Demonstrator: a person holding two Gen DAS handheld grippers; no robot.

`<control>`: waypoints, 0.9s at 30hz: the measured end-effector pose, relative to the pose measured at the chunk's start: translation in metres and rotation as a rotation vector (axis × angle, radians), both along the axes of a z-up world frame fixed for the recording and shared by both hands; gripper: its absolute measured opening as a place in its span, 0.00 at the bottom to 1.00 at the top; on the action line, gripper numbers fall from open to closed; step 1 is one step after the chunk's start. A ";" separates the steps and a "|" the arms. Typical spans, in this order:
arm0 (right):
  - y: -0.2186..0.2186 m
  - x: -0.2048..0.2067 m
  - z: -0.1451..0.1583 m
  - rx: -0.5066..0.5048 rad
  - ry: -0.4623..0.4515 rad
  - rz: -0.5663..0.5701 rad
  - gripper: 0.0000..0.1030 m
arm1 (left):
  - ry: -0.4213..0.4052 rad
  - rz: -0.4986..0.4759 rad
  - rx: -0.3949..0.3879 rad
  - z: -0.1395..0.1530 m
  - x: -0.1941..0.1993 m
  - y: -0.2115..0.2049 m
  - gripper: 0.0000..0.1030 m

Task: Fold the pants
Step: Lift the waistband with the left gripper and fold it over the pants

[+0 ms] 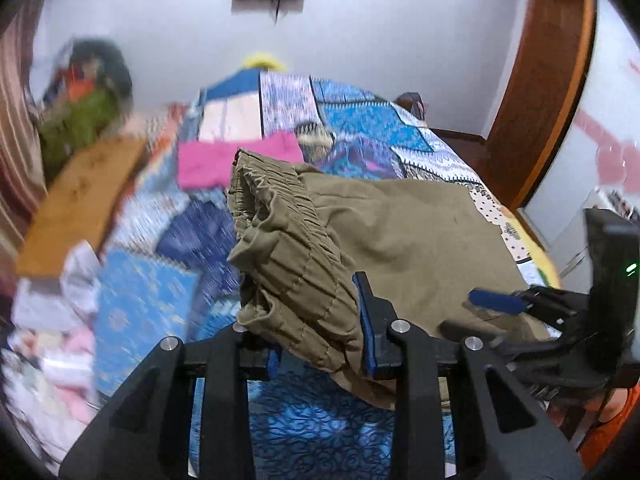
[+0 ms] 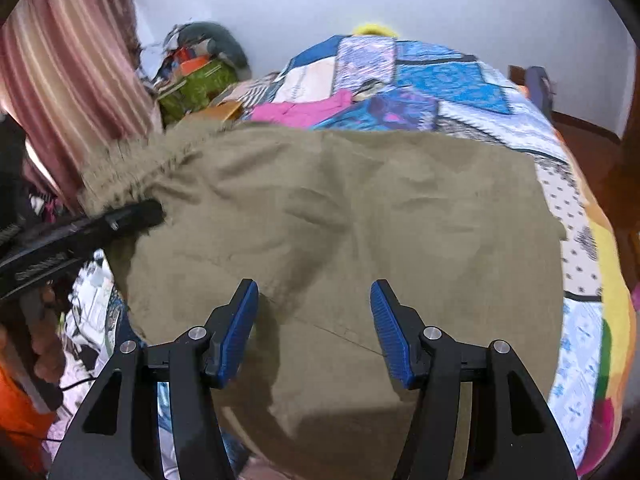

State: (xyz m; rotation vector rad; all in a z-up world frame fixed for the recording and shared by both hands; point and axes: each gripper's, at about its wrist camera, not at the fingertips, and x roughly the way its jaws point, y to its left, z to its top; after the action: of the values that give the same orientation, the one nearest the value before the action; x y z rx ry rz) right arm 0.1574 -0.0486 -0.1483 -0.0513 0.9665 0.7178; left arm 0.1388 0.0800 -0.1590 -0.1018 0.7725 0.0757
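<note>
Olive-khaki pants (image 2: 360, 208) lie spread on a patchwork bedspread (image 2: 440, 80). In the left wrist view my left gripper (image 1: 316, 336) holds the gathered elastic waistband (image 1: 280, 248), lifted and bunched between its blue-padded fingers (image 1: 366, 320). The left gripper also shows at the left in the right wrist view (image 2: 132, 216), at the waistband. My right gripper (image 2: 314, 332) is open and empty, its blue pads (image 2: 236, 332) wide apart just above the pants fabric. It also shows at the right in the left wrist view (image 1: 496, 304).
A pink garment (image 2: 304, 110) lies on the bed beyond the pants. A striped curtain (image 2: 68, 60) hangs at the left. A green bag and clutter (image 2: 196, 84) sit by the wall. A wooden door frame (image 1: 548, 80) stands at the right.
</note>
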 end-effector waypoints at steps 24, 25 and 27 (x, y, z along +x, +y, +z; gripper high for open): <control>-0.169 -0.017 -0.020 -0.049 0.043 -0.346 0.53 | -0.155 -0.264 0.144 0.058 0.015 -0.119 0.28; -0.173 -0.018 -0.030 -0.047 0.070 -0.362 0.53 | -0.153 -0.280 0.142 0.058 0.018 -0.125 0.27; -0.174 -0.017 -0.041 -0.035 0.104 -0.364 0.53 | -0.139 -0.317 0.136 0.056 0.024 -0.138 0.27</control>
State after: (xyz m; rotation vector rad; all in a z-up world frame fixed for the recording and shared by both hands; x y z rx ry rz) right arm 0.1403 -0.2222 -0.1892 0.1301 1.0530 0.3713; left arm 0.1624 -0.0581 -0.1034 0.1443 0.6352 -0.1785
